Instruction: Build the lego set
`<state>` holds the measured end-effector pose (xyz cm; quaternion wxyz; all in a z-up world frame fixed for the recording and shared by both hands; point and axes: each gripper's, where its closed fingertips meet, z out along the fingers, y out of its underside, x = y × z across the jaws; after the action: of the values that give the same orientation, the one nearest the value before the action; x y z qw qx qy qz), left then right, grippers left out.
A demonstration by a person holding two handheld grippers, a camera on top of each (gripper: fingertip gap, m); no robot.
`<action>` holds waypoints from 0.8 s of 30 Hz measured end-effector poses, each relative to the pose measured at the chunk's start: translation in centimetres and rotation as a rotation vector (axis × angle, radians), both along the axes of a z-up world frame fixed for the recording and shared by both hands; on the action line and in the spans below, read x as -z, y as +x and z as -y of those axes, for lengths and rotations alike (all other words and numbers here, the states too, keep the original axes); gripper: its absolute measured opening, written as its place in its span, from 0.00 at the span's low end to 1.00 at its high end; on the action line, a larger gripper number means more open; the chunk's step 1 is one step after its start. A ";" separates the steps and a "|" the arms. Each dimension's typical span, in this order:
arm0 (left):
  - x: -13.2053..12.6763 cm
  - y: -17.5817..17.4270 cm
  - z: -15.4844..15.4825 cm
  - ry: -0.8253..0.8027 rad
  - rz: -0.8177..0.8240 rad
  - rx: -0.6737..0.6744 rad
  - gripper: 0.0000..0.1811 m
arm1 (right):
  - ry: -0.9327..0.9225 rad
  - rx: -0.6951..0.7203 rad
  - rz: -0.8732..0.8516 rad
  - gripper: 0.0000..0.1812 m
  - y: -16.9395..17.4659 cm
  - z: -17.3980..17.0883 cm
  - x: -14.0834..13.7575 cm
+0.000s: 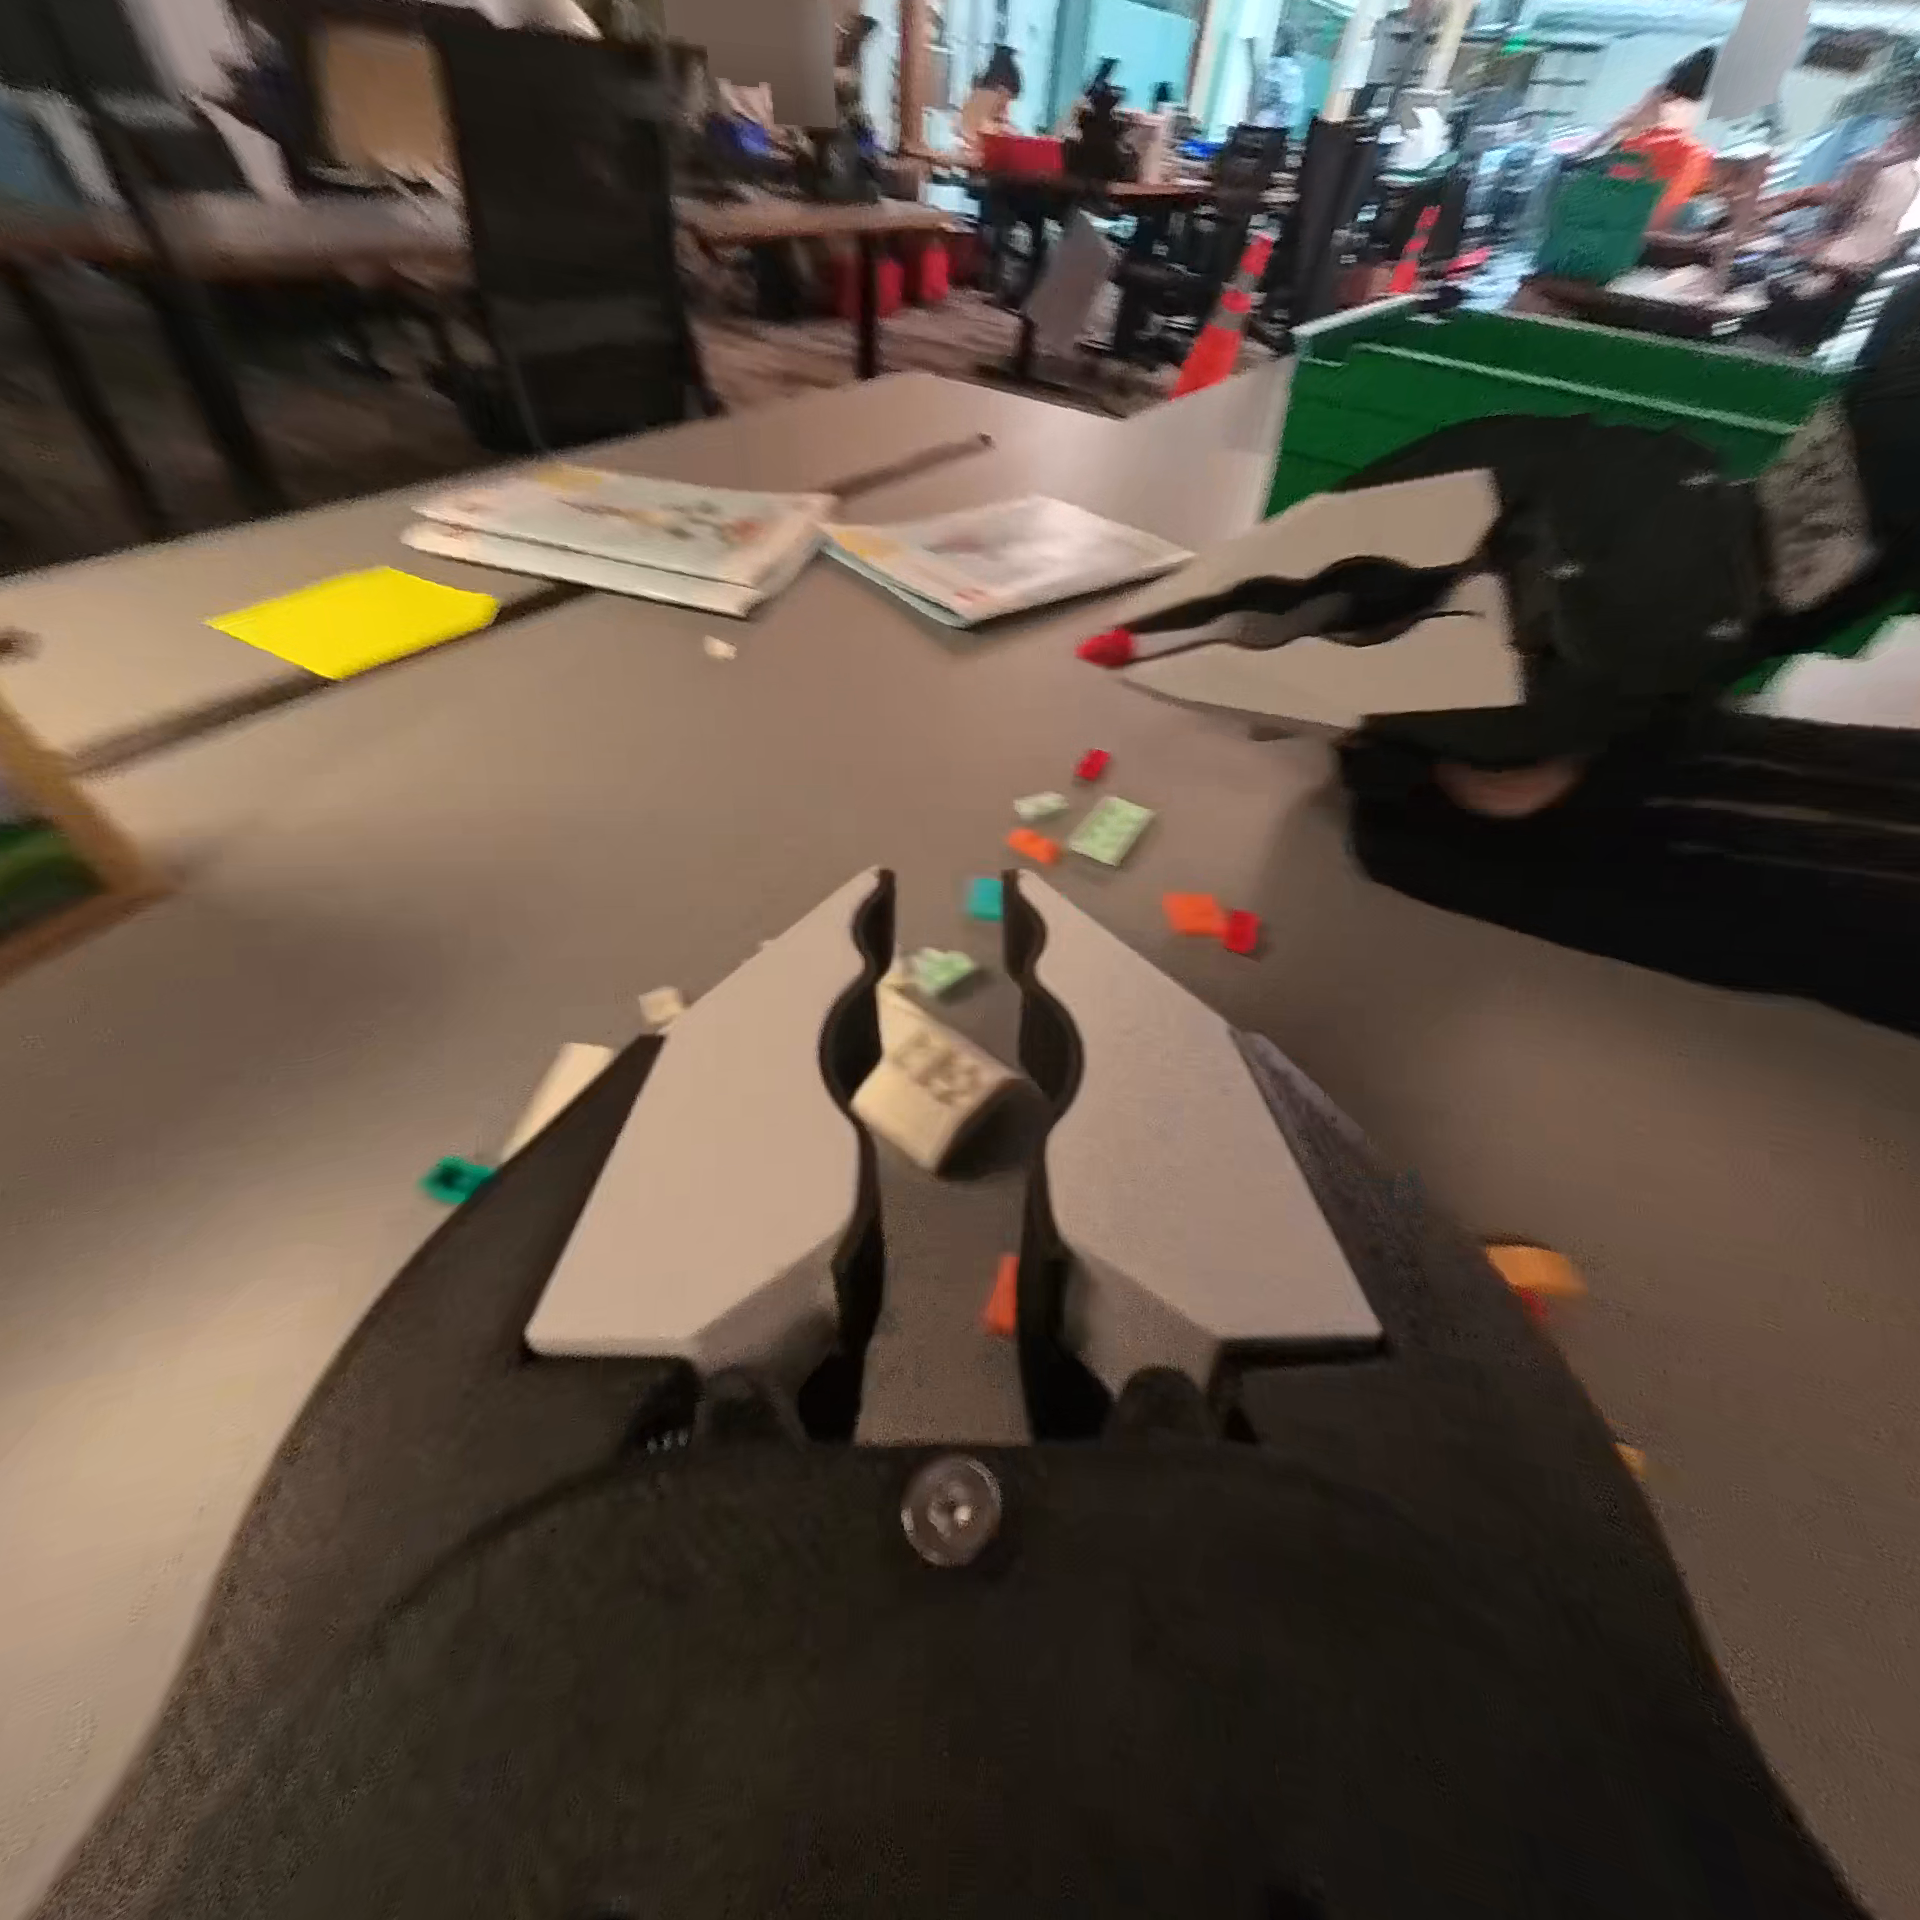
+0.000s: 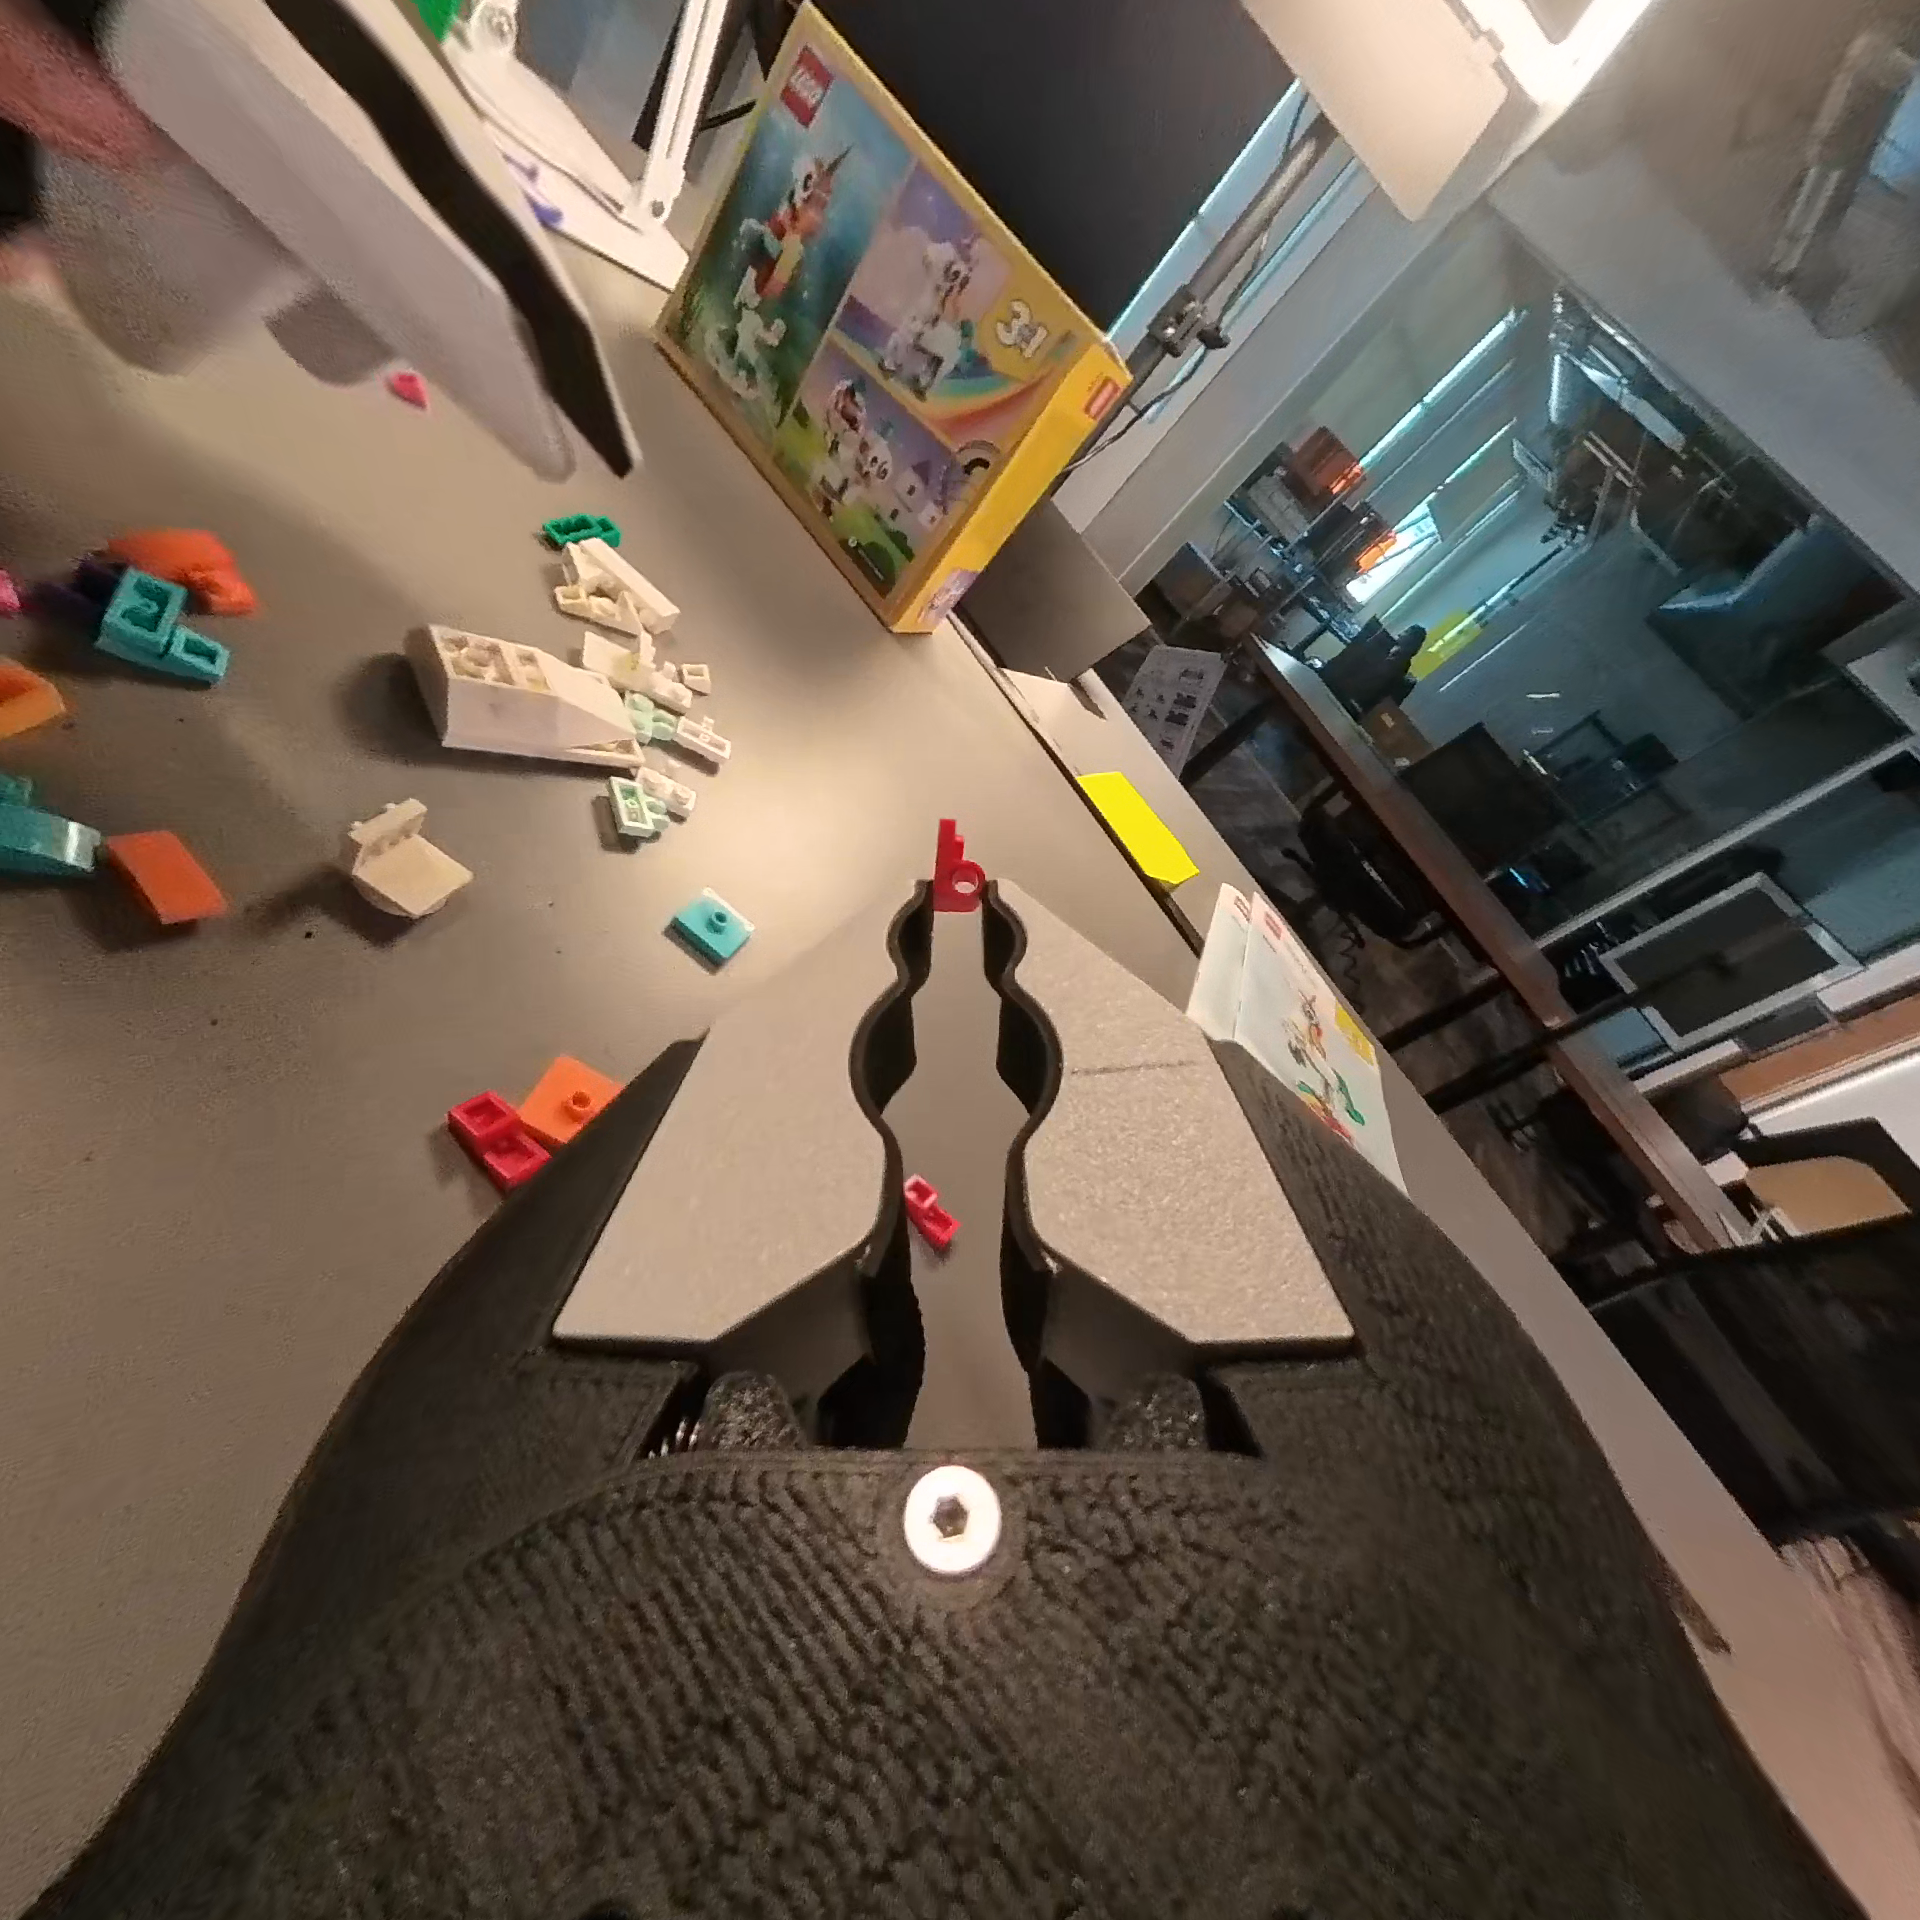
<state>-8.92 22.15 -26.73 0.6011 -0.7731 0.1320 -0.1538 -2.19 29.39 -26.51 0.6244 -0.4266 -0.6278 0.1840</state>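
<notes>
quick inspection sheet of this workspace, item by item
surface: grey table, a seam running across it.
job's things: loose toy bricks scattered: a white wedge piece, teal plate, orange tile, red pieces.
clutter: toy set box, instruction booklets, yellow paper.
grippers: right gripper shut on a small red piece, held above the table; left gripper open, empty, above the white wedge piece.
cables: a dark cable behind the box.
surroundings: green bin, orange cone, desks, chairs, people far off.
</notes>
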 end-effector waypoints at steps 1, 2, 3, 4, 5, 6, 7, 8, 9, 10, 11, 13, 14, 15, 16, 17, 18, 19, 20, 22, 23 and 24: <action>0.2 0.8 0.6 -0.020 0.019 0.029 0.15 | 0.006 -0.008 0.007 0.04 -0.1 0.1 0.1; 0.4 1.3 1.2 -0.039 0.011 0.037 0.16 | 0.010 -0.021 0.016 0.04 -0.2 0.3 0.2; 0.8 1.7 1.8 -0.055 -0.017 0.047 0.18 | 0.011 -0.036 0.026 0.04 -0.3 0.6 0.4; 1.0 2.0 2.4 -0.070 -0.049 0.063 0.20 | 0.012 -0.052 0.036 0.04 -0.4 0.9 0.6; 1.3 2.2 3.0 -0.085 -0.086 0.077 0.22 | 0.015 -0.065 0.040 0.04 -0.5 1.1 0.7; 1.5 2.4 3.6 -0.101 -0.123 0.094 0.24 | 0.017 -0.078 0.042 0.04 -0.6 1.3 0.7; 1.7 2.7 4.3 -0.120 -0.151 0.128 0.25 | 0.016 -0.089 0.044 0.04 -0.7 1.5 0.7; 2.0 3.3 5.1 -0.140 -0.171 0.184 0.25 | 0.014 -0.101 0.044 0.04 -0.7 1.7 0.7; 2.3 3.7 5.9 -0.163 -0.191 0.222 0.25 | 0.011 -0.113 0.043 0.04 -0.7 1.9 0.7; 2.8 3.4 6.2 -0.189 -0.220 0.206 0.24 | 0.008 -0.126 0.040 0.04 -0.6 2.1 0.6; 3.2 2.9 6.3 -0.211 -0.246 0.182 0.23 | 0.001 -0.140 0.037 0.04 -0.6 2.3 0.6; 4.0 2.7 6.9 -0.251 -0.271 0.192 0.21 | -0.020 -0.169 0.035 0.04 -0.6 2.8 0.5; 4.4 2.6 7.2 -0.278 -0.278 0.205 0.19 | -0.030 -0.179 0.032 0.04 -0.5 3.0 0.4; 4.8 2.6 7.5 -0.310 -0.276 0.228 0.17 | -0.037 -0.185 0.030 0.04 -0.5 3.0 0.4; 5.1 2.6 7.8 -0.343 -0.264 0.252 0.16 | -0.042 -0.187 0.027 0.04 -0.5 3.1 0.3; 5.4 2.6 8.1 -0.375 -0.245 0.267 0.17 | -0.048 -0.190 0.026 0.04 -0.5 3.1 0.3; 5.7 2.6 8.3 -0.405 -0.224 0.283 0.17 | -0.056 -0.194 0.025 0.04 -0.5 3.1 0.3; 6.1 2.6 8.6 -0.442 -0.211 0.297 0.17 | -0.063 -0.199 0.025 0.04 -0.5 3.1 0.3; 6.6 2.5 8.8 -0.476 -0.205 0.299 0.17 | -0.069 -0.202 0.024 0.04 -0.5 3.1 0.3; 6.6 2.6 8.8 -0.480 -0.179 0.303 0.16 | -0.076 -0.202 0.026 0.04 -0.6 3.0 0.4; 6.7 2.4 8.7 -0.484 -0.184 0.300 0.15 | -0.078 -0.200 0.028 0.04 -0.6 3.0 0.4; 6.8 2.3 8.8 -0.482 -0.198 0.300 0.11 | -0.080 -0.199 0.029 0.04 -0.6 3.0 0.4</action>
<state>-6.59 13.38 -33.50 0.3553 -0.8765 0.2622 -0.1916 -2.78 26.42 -26.95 0.5766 -0.3892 -0.6682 0.2639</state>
